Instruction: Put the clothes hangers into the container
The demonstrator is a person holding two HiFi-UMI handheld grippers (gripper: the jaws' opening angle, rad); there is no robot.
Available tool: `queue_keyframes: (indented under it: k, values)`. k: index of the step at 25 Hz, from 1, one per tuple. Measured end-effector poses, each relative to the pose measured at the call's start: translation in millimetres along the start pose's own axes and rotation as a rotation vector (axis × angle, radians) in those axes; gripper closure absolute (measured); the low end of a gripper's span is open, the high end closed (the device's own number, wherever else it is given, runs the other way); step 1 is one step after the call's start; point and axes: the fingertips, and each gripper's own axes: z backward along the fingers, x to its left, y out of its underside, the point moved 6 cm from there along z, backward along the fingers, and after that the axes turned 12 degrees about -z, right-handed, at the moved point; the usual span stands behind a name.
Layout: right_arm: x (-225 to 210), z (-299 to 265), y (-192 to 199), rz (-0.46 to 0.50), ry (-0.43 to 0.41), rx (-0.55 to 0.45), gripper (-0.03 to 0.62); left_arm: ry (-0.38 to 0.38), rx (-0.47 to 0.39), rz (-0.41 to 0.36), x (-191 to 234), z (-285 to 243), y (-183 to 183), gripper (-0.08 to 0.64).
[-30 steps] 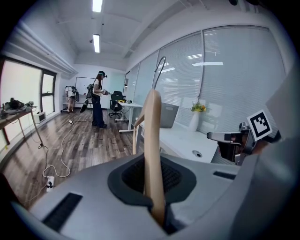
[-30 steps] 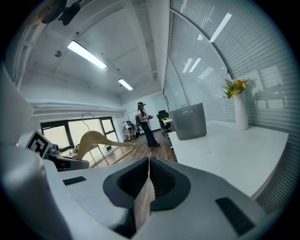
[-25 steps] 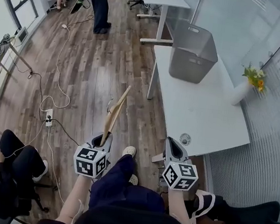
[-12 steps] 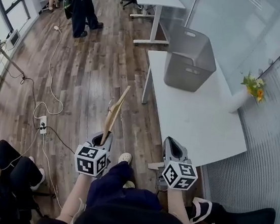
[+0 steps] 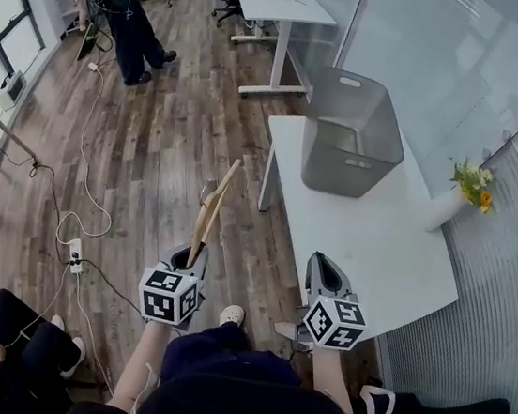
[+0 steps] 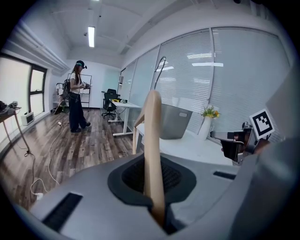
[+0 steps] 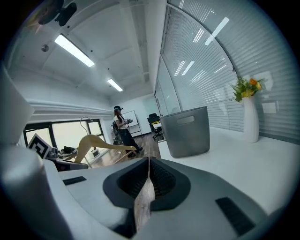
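Nearest, at the bottom of the head view, the left tool (image 5: 188, 260) is clenched on the lower end of a wooden hanger (image 5: 213, 207). The hanger stands nearly upright out of the jaws, and its metal hook curls off to the left partway up. Held by one end like this, the rest of it stays free to be tipped in over a rim. It hangs above the wooden floor (image 5: 162, 151), left of the bench (image 5: 377, 245) and not over it.

The right tool (image 5: 326, 275) sits low and right of centre, by the bench's near corner. Its jaws are pressed together on nothing, with only a thin slit between them, so it seems to be along for the ride, not working.

Further up, the grey container (image 5: 353, 128) stands on the far end of the bench, open side up with a handle slot in its wall. It is well apart from the hanger and I cannot see into it. By my reading this is the carry stage, with the drop yet to come. A white vase of flowers (image 5: 465, 189) stands at the bench's right edge.

In the upper part of the frame are a second desk (image 5: 281, 1) and, to its left, a standing person (image 5: 124, 13).

No brand or readable writing shows. The cubes (image 5: 170, 296) on the tools carry only black-and-white square markers.
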Motion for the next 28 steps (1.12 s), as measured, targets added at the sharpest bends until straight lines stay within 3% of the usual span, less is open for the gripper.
queue_keyframes:
  k: [18,28]
  values:
    - [10.2,-68.2,-36.5,0.055,0.006,-0.025,0.560,0.045,-0.069,-0.018,66.4,-57.5,-53.0,0.537]
    - [24.1,-80.9,-44.5,0.122,-0.076,-0.056,0.560,0.075,-0.132,-0.058,91.8,-54.8,-67.6,0.537]
